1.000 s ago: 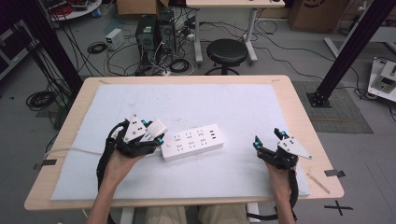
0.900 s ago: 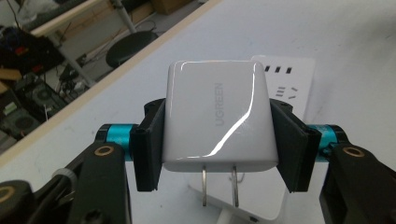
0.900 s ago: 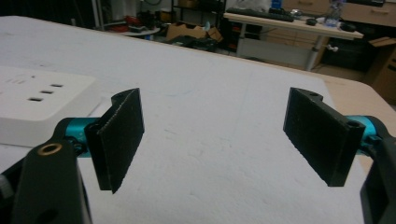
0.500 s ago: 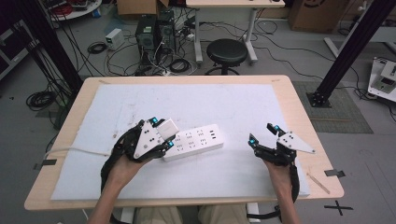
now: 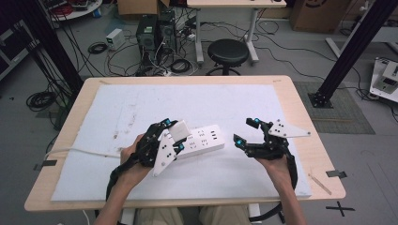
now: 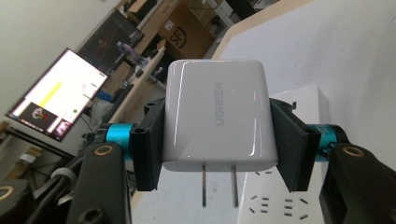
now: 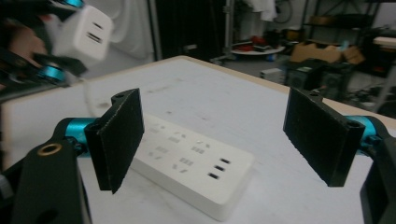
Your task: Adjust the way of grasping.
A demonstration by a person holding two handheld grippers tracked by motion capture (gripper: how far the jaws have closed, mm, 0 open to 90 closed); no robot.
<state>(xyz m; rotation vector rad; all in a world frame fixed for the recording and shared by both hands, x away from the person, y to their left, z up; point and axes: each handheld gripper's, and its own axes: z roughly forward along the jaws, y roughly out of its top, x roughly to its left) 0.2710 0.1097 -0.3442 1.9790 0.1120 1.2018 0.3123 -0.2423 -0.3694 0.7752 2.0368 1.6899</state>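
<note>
1. The white charger (image 6: 217, 121) sits in the middle of the left gripper view, clamped by its two flat sides in my left claw (image 5: 172, 137), its two prongs pointing down toward the bottom edge of that frame. In the high view it hangs just left of centre, over the left end of the power strip (image 5: 199, 140).
2. The power strip lies flat on the white mat (image 5: 234, 101) at mid-frame, running slightly up to the right, its cord (image 5: 80, 151) trailing off to the left edge of the worktop (image 5: 300, 108).
3. As I judge it, the step is plugging the charger in. To do it well I should level the prongs square to a two-slot outlet, line them up over the slots at the lower right of the left gripper view, then press straight down without twisting.
4. My right claw (image 5: 247, 131) hovers just right of the strip, spread wide and holding nothing; it looks placed to pin the strip's right end, which could otherwise slide.
5. Beyond the worktop, at the top of the high view, stand a black stool (image 5: 227, 50) and tangled floor cables. Nothing blocks the path.
</note>
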